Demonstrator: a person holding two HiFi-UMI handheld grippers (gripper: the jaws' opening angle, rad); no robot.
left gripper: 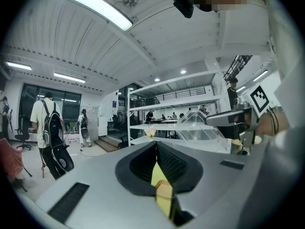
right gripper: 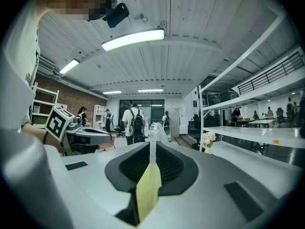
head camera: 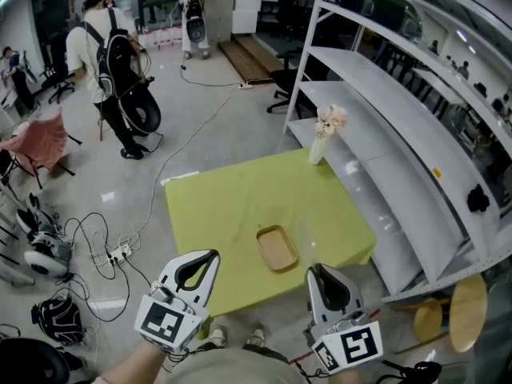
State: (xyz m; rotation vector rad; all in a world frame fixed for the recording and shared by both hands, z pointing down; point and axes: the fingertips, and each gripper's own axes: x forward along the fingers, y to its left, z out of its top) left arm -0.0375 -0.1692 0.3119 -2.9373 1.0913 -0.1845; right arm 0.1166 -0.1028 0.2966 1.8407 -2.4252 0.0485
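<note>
My left gripper [head camera: 208, 256] is shut and holds nothing. It hovers over the near left edge of a yellow-green table [head camera: 240, 206]. Shut and empty too, my right gripper [head camera: 315, 270] hangs over the near right edge. A small wooden tray [head camera: 277, 248] lies on the table between and just beyond the two tips. At the far right corner stands a white vase of pale flowers [head camera: 324, 134]. In the left gripper view the jaws [left gripper: 156, 144] meet, and a sliver of table and tray shows beneath them. The right gripper view shows its jaws [right gripper: 153, 140] pressed together.
A white shelving rack [head camera: 400, 134] runs along the table's right side. A round wooden stool [head camera: 464, 310] stands at bottom right. Cables and a power strip [head camera: 118, 253] lie on the floor left of the table. A person with a backpack [head camera: 112, 70] stands far left.
</note>
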